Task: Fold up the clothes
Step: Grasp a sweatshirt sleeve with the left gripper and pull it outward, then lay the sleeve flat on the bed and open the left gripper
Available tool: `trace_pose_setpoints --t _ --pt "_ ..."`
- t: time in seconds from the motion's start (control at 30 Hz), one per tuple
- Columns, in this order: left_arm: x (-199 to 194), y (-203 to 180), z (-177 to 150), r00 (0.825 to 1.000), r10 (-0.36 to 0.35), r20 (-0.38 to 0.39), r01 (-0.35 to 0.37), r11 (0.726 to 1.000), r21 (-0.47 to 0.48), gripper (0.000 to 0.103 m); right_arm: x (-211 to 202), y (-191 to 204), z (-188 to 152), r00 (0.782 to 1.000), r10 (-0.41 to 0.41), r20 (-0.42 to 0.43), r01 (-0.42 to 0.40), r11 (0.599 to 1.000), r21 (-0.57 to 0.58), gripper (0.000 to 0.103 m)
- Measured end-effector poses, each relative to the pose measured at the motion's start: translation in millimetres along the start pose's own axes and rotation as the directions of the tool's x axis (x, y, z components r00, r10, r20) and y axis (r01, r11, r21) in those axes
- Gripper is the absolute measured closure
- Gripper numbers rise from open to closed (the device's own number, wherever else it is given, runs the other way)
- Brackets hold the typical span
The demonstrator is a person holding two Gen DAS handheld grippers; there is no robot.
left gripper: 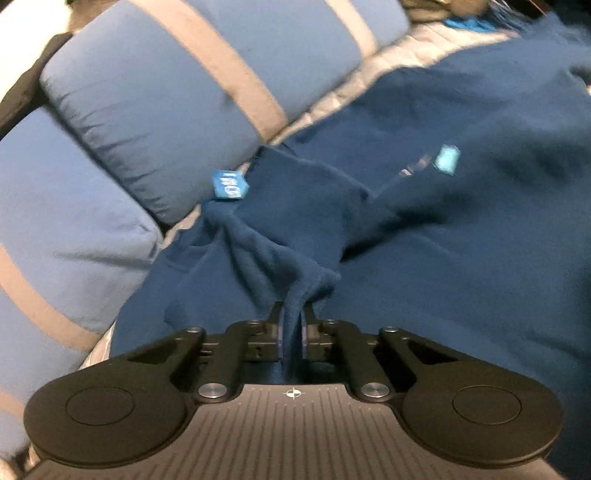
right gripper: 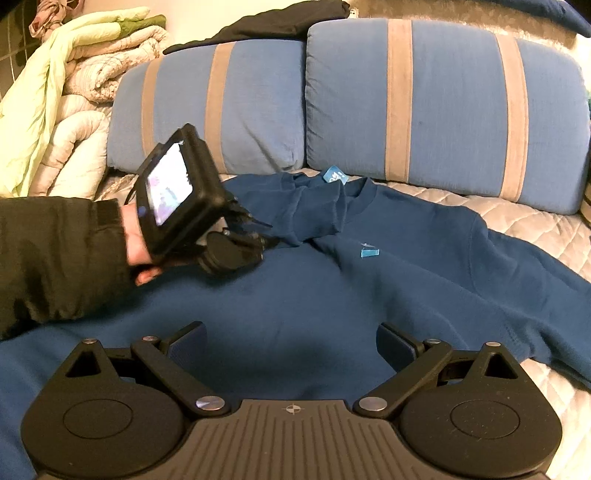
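Observation:
A dark blue sweater lies spread on the quilted sofa seat, front up, with a small light blue tag on its chest and a label at the neck. One sleeve is folded across the body. My left gripper is shut on a bunched ridge of that sleeve's fabric, which runs up between its pads. In the right wrist view the left gripper sits at the sleeve, held by a hand in a black sleeve. My right gripper hovers open over the sweater's lower body with nothing between its fingers.
Two blue back cushions with beige stripes stand behind the sweater. Folded pale quilts are piled at the left end. A dark garment lies on top of the cushions. The beige quilted cover shows at the right.

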State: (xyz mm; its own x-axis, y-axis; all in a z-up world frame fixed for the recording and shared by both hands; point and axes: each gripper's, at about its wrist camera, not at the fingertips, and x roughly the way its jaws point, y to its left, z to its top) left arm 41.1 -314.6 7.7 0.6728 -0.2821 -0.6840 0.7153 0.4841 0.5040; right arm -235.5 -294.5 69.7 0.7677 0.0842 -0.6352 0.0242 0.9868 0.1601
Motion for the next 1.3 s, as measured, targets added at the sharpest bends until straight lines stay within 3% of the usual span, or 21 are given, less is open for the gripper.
trace_pose_setpoints --t 0.2,0.4,0.63,0.87,1.0,1.13,1.23,1.3 --pt "-45.8 35.9 -2.4 0.992 0.080 0.096 -0.069 0.992 -0.107 0.097 1.1 1.3 -0.3 1.000 -0.007 -0.008 0.007 1.000 -0.011 0.006" --pt "-99.3 93.3 -21.5 0.972 0.185 0.148 -0.142 0.954 -0.263 0.097 3.1 5.2 -0.4 1.000 -0.014 -0.025 0.013 0.999 -0.032 0.006" --pt "-156.7 147.3 -71.7 0.939 0.311 0.143 -0.233 0.887 -0.398 0.097 6.8 12.3 1.7 0.997 -0.035 -0.063 0.031 0.997 -0.066 0.006" --pt "-211.3 193.6 -140.9 0.900 0.427 0.083 -0.324 0.784 -0.529 0.097 18.5 18.8 5.6 0.989 -0.033 -0.144 0.017 0.994 -0.109 0.007" --pt "-243.1 214.3 -186.4 0.857 0.514 0.041 -0.386 0.692 -0.610 0.097 19.5 24.1 6.0 0.987 -0.042 -0.157 0.021 0.991 -0.136 0.009" --pt "-271.2 232.9 -241.2 0.818 0.573 -0.037 -0.412 0.540 -0.734 0.097 22.8 27.1 7.0 0.983 -0.041 -0.180 0.013 0.988 -0.154 0.010" --pt "-281.1 241.5 -290.2 0.821 0.562 -0.103 -0.378 0.399 -0.836 0.097 23.6 25.1 7.1 0.982 -0.037 -0.187 0.011 0.991 -0.137 0.011" --pt "-280.1 243.1 -327.6 0.832 0.536 -0.146 -0.349 0.299 -0.888 0.097 21.3 22.6 6.6 0.984 -0.029 -0.174 0.009 0.993 -0.114 0.011"
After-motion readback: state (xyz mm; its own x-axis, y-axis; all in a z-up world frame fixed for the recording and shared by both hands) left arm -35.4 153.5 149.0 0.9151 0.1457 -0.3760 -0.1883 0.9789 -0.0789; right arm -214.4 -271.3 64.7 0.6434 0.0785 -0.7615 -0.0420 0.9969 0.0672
